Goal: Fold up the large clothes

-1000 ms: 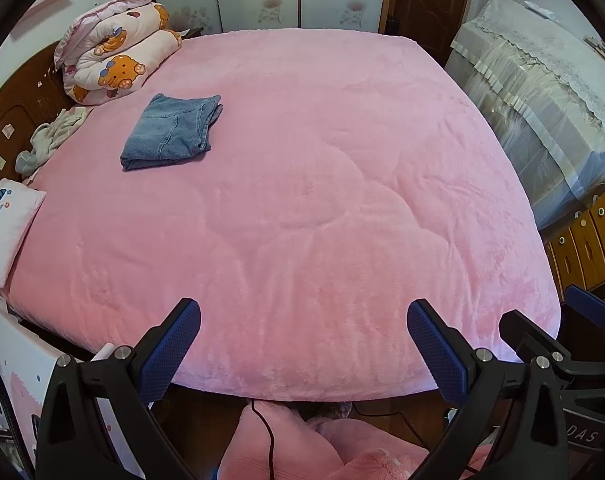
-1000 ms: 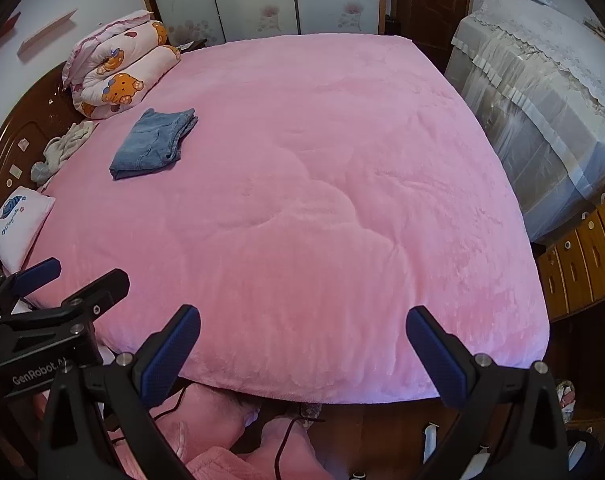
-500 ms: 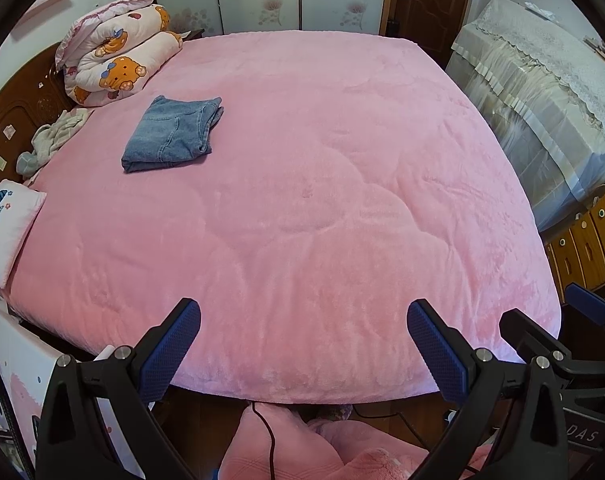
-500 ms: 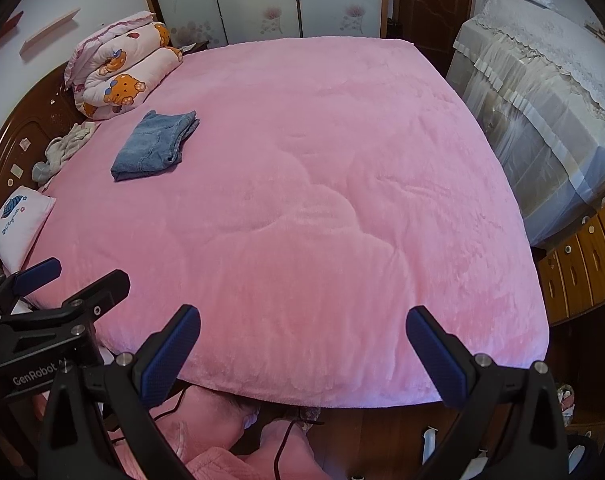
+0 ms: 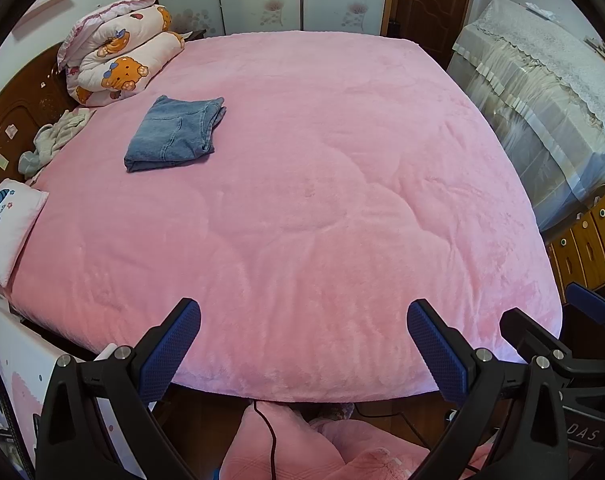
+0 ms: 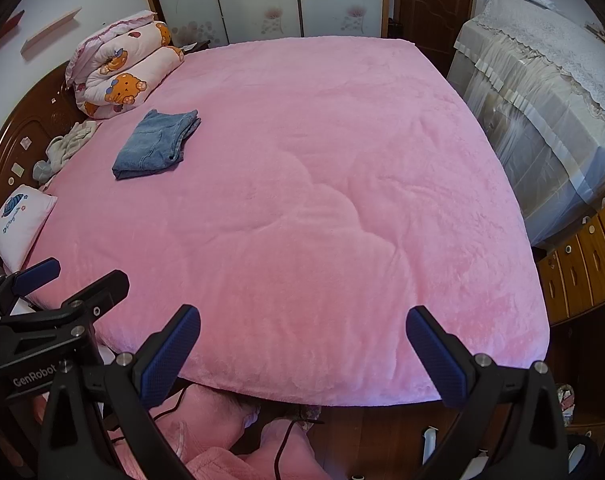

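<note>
A folded pair of blue jeans (image 5: 174, 134) (image 6: 156, 146) lies on the far left of the pink bed cover (image 5: 322, 200) (image 6: 322, 200). A crumpled pink garment (image 5: 286, 444) (image 6: 222, 440) lies on the floor under the bed's near edge, with a black cable across it. My left gripper (image 5: 302, 320) hangs open over the near edge of the bed and holds nothing. My right gripper (image 6: 302, 324) is open too, just to its right, also with nothing in it. Each gripper shows at the side of the other's view: the right gripper (image 5: 554, 316), the left gripper (image 6: 78, 276).
A rolled bear-print quilt (image 5: 118, 60) sits at the far left corner by the wooden headboard (image 5: 6, 128). A pale crumpled cloth (image 5: 54, 140) and a small white pillow (image 5: 6, 224) lie along the left edge. Lace-covered furniture (image 5: 542, 100) and wooden drawers (image 5: 590, 240) stand to the right.
Both views have shifted only slightly, so the bed sits a little lower in them. Both grippers stay open and the jeans have not moved.
</note>
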